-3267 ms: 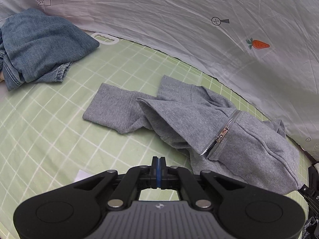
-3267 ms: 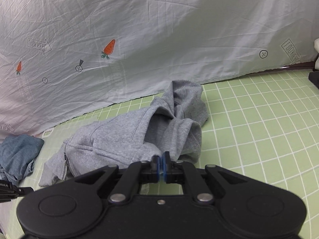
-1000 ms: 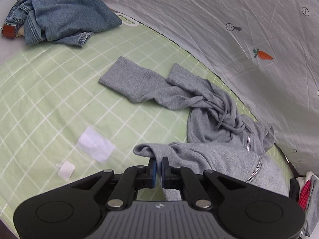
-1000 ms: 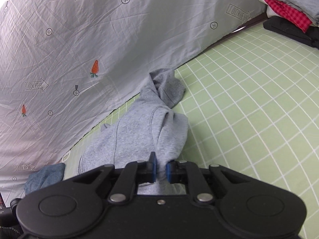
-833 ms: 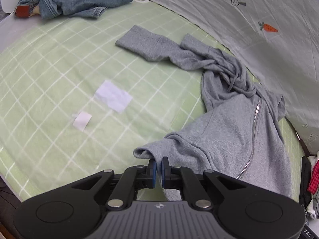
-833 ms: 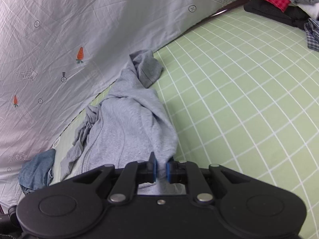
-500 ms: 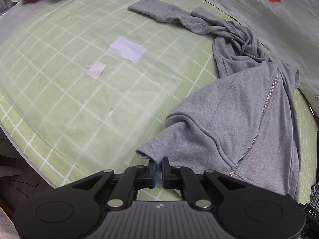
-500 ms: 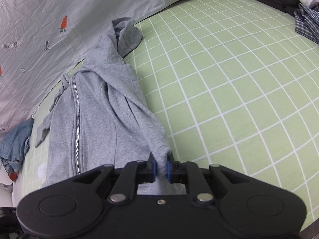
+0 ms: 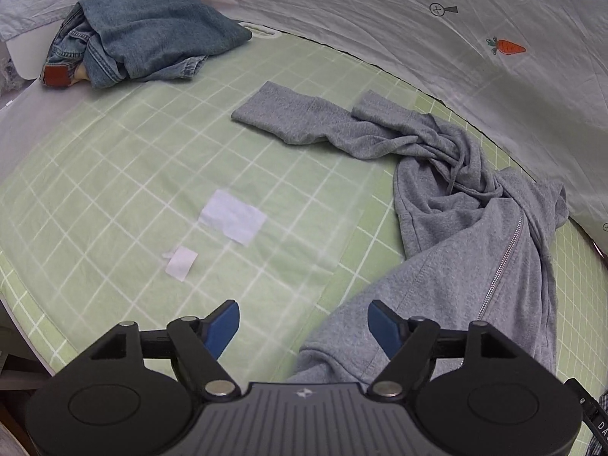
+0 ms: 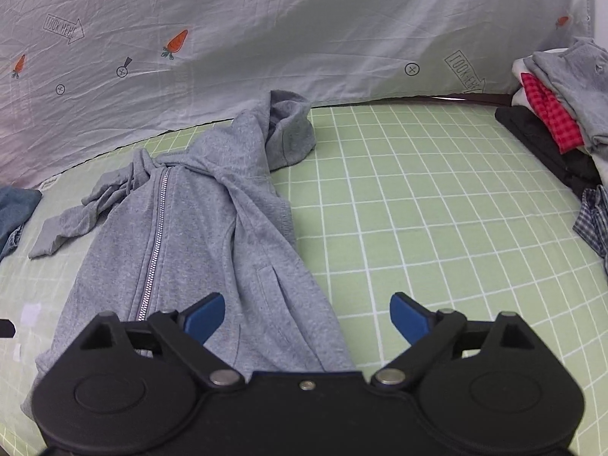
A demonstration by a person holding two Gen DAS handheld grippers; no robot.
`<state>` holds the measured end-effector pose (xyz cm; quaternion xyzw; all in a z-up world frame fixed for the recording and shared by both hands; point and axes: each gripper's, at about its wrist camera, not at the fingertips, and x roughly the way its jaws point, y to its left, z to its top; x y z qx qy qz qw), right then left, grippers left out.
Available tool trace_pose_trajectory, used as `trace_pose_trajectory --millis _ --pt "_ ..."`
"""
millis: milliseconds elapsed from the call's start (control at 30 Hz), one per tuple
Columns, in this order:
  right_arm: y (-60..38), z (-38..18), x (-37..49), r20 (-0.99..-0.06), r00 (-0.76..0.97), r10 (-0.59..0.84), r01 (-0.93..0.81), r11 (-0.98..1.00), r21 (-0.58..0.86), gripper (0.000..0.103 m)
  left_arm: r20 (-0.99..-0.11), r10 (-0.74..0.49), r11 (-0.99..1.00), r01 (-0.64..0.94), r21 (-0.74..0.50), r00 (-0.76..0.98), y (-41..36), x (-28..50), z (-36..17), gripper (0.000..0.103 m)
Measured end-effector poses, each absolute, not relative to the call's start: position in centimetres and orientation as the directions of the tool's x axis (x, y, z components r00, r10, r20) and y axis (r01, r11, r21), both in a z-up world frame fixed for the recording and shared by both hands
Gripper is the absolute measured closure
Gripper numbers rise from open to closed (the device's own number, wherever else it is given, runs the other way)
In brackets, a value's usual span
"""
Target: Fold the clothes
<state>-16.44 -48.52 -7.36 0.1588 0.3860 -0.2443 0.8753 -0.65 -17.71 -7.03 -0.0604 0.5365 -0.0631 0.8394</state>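
A grey zip hoodie (image 9: 475,250) lies stretched out on the green checked mat (image 9: 114,174), zipper up, one sleeve (image 9: 304,125) trailing far left, hood bunched at the far end (image 10: 288,129). My left gripper (image 9: 304,323) is open and empty, just above the hoodie's bottom hem corner. In the right wrist view the hoodie (image 10: 197,235) runs away from me; my right gripper (image 10: 307,313) is open and empty above the hem's other corner.
A pile of blue jeans (image 9: 144,34) sits at the mat's far left. Two white paper scraps (image 9: 231,216) lie on the mat. A stack of folded clothes (image 10: 558,114) and a checked shirt (image 10: 596,220) sit at the right. A printed white sheet (image 10: 304,38) hangs behind.
Both grippers were shut on the hoodie's hem corners and dragged it toward me, stretching it flat. Now both have opened and let the hem drop onto the mat.
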Motion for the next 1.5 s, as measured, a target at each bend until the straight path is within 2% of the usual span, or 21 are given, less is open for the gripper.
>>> trace_pose_trajectory --millis 333,667,900,1067,1233,1367,1433,1500 --pt "-49.1 -8.2 -8.6 -0.739 0.556 -0.381 0.553 0.833 -0.013 0.003 -0.896 -0.17 0.985 0.096 -0.143 0.411 -19.8 6.7 -8.0 0.024" --pt "-49.2 -9.7 4.9 -0.734 0.55 -0.399 0.445 0.883 -0.147 0.003 -0.919 -0.248 0.965 0.16 -0.207 0.308 -26.1 15.6 -11.3 0.024" --pt "-48.2 -10.7 8.9 -0.756 0.56 -0.34 0.368 0.919 -0.14 0.002 -0.875 -0.413 0.91 0.145 -0.388 0.252 -30.6 18.8 -12.2 0.024" --pt "-46.8 -10.8 9.1 -0.745 0.562 -0.36 0.32 0.925 -0.205 0.002 -0.857 -0.451 0.892 0.163 -0.422 0.249 -33.5 19.0 -12.4 0.024" --pt "-45.7 -10.9 9.3 -0.705 0.583 -0.404 0.291 0.914 -0.283 0.011 -0.867 -0.44 0.897 0.16 -0.412 0.233 -35.2 18.6 -13.4 0.026" --pt "-45.5 -10.7 9.1 -0.692 0.599 -0.403 0.288 0.915 -0.283 0.022 -0.867 -0.445 0.895 0.133 -0.425 0.222 -34.9 18.4 -14.3 0.042" --pt "-45.5 -10.6 9.0 -0.692 0.606 -0.392 0.296 0.919 -0.262 0.031 -0.861 -0.457 0.889 0.119 -0.441 0.222 -34.6 18.3 -14.6 0.048" --pt "-45.7 -10.7 9.2 -0.694 0.608 -0.387 0.297 0.921 -0.253 0.036 -0.857 -0.466 0.885 0.112 -0.452 0.219 -34.5 18.4 -14.7 0.053"
